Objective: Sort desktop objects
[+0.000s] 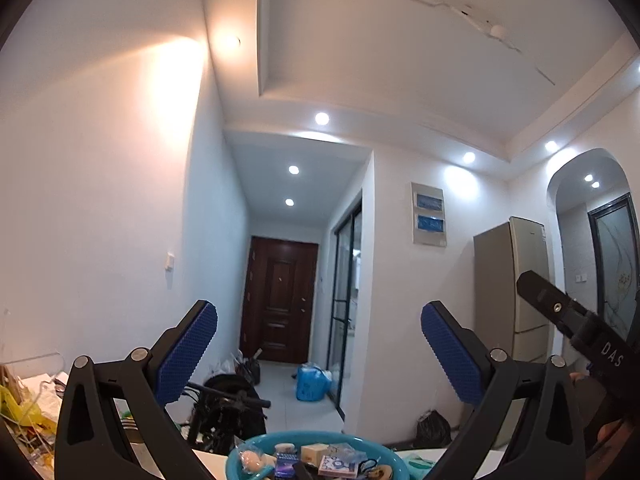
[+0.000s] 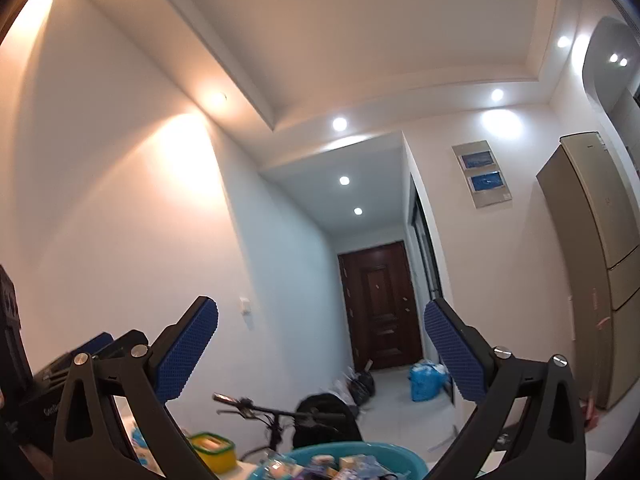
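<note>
Both cameras are tilted upward, so most of each view shows room, not work area. The bench (image 1: 212,456) appears only as a white strip at the bottom edge.

On it stands the teal basin (image 1: 256,442), which holds the small things to be sorted: boxes, packets and wrapped pieces, heaped together. In the right wrist view a yellow box with a green lid (image 2: 212,450) sits just beside the basin on its left.

The left claw (image 1: 320,356) is released, its blue pads spread wide with nothing between them. The right claw (image 2: 322,354) is likewise released and empty. Both hang above the basin, clear of its contents.

Judged from this, no item is yet in hand and sorting is at its start. To do the step well:

1. Pitch both claws down until the basin fills the view.
2. Pick one item lying on top and apart from its neighbours.
3. Bring the pads to either side of its flat faces before you clench.
4. Lift straight up, since the loose heap is likely to shift.
</note>
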A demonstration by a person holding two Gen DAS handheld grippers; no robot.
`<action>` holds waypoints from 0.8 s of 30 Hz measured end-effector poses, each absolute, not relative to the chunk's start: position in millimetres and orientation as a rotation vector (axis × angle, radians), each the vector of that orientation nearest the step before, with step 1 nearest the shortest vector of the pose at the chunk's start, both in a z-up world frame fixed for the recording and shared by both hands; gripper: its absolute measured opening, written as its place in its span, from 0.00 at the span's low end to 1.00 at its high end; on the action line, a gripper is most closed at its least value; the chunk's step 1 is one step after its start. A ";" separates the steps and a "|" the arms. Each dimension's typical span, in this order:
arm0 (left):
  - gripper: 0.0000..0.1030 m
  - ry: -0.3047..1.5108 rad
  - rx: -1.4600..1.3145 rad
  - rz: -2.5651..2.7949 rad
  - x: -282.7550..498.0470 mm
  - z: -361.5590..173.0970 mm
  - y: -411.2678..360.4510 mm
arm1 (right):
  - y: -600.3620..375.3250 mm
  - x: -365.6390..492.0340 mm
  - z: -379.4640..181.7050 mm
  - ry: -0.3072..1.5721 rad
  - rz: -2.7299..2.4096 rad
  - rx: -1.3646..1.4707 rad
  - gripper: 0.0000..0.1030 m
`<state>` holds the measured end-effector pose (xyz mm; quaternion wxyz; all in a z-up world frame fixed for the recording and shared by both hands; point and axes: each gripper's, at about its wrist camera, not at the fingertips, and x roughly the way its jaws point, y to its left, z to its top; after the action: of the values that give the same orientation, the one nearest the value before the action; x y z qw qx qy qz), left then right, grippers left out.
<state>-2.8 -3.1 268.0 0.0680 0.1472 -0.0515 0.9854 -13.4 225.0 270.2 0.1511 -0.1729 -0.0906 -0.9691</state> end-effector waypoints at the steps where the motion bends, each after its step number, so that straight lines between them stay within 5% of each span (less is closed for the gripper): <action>1: 1.00 -0.142 0.457 2.975 1.5 269.1 -1.2 | 223.2 -10.9 271.6 -0.247 -2.793 -0.490 1.00; 6: 1.00 -0.095 0.483 3.030 17.7 272.0 8.9 | 220.6 -0.9 274.9 -0.193 -2.859 -0.463 1.00; 14: 1.00 -0.126 0.228 3.012 9.1 254.5 3.0 | 250.7 -4.8 256.2 -0.364 -2.854 -0.238 1.00; 24: 1.00 0.001 -0.089 2.998 -59.0 206.4 10.3 | 240.9 -45.3 227.5 -0.177 -2.912 0.049 1.00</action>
<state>-59.0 10.3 206.4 0.0712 -0.0295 0.0002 0.9970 -45.3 240.9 227.5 0.1115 0.0168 -0.0602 -0.9918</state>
